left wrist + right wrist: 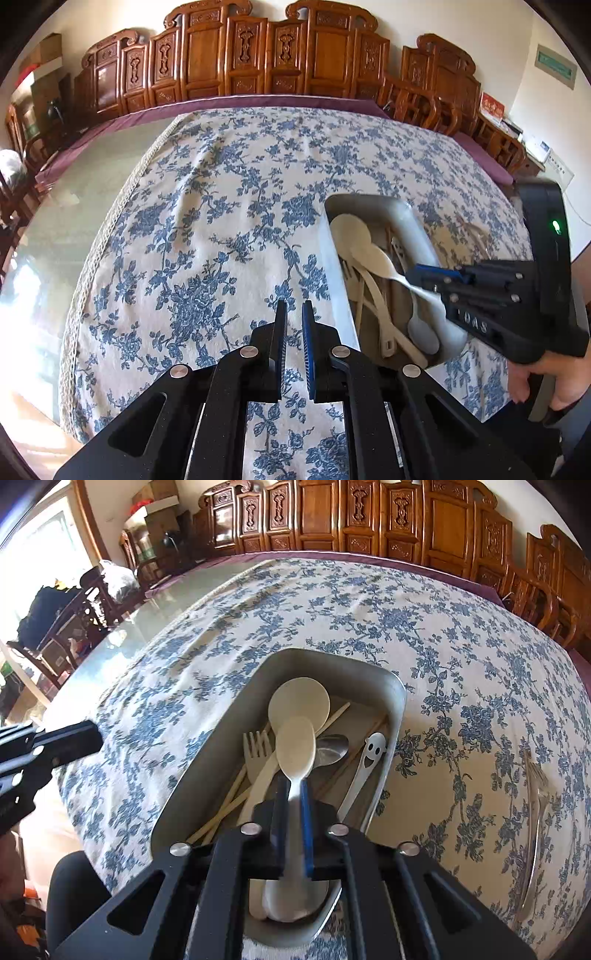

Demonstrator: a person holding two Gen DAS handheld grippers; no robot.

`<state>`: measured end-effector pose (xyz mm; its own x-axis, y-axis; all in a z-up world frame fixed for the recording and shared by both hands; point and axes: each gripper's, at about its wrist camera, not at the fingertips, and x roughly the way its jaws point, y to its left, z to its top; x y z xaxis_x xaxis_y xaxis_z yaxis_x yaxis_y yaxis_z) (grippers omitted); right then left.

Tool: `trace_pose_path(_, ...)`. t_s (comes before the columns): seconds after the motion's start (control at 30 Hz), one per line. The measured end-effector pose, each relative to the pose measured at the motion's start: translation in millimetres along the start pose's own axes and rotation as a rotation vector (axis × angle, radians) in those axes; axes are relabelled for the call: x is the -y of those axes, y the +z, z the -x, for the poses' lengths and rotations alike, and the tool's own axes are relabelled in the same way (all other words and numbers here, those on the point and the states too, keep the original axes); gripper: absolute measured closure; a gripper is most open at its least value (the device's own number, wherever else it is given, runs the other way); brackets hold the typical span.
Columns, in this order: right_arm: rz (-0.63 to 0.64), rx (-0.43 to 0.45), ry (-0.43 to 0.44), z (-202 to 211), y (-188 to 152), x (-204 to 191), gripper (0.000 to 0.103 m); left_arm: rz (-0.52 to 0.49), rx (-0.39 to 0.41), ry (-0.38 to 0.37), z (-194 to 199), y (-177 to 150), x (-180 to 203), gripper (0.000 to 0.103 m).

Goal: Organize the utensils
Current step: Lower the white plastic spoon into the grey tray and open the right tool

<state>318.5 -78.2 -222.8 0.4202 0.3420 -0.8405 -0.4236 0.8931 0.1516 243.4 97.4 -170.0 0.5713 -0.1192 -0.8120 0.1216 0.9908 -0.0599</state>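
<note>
Here, going from left to right, the left claw (293, 314) hovers over bare floral tablecloth (207, 221) on the desk, its jaws nearly together with nothing between them, probably waiting its turn. Just to its right sits a metal tray (400, 698) that serves as the collecting place for the utensils: inside lie a large pale rice paddle (299, 705), a pale fork (256, 753), chopsticks (229, 805), a steel spoon (330, 749) and a white spoon with a ghost face (373, 747), all loosely piled lengthwise. Above the tray the right claw (293, 790) is clamped on the neck of a cream spoon (295, 746), bowl pointing forward and tilted down, likely so it can be set among the others. Further right, outside the tray, a clear plastic fork (535, 805) lies alone on the cloth, seemingly not yet gathered.
</note>
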Motion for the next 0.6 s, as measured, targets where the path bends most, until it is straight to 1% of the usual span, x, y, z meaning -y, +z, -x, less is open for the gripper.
trace_pose_path(0.13,-0.010,-0.015,0.012,-8.0,1.9,0.3,0.101,0.006,-0.002,0.001,-1.1,-1.6,-1.4,0.096)
trace_pose_path(0.23,0.002,0.003,0.024,-4.3,1.6,-1.9,0.101,0.003,-0.001,0.000,-0.6,-2.0,-1.3,0.096)
trace_pose_path(0.37,0.010,0.039,0.028,13.8,-0.9,3.1,0.101,-0.001,0.000,-0.006,0.2,-3.1,1.2,0.096)
trace_pose_path(0.5,0.029,0.085,0.005,41.8,-11.9,19.3,0.101,-0.019,0.008,-0.015,4.4,-3.8,11.3,0.096)
trace_pose_path(0.57,0.032,0.097,-0.016,52.7,-18.2,31.2,0.101,-0.026,0.018,-0.020,7.8,-3.2,18.2,0.086)
trace_pose_path(0.6,0.029,0.104,-0.031,60.1,-23.4,41.9,0.101,-0.028,0.022,-0.023,8.9,-2.9,21.0,0.076)
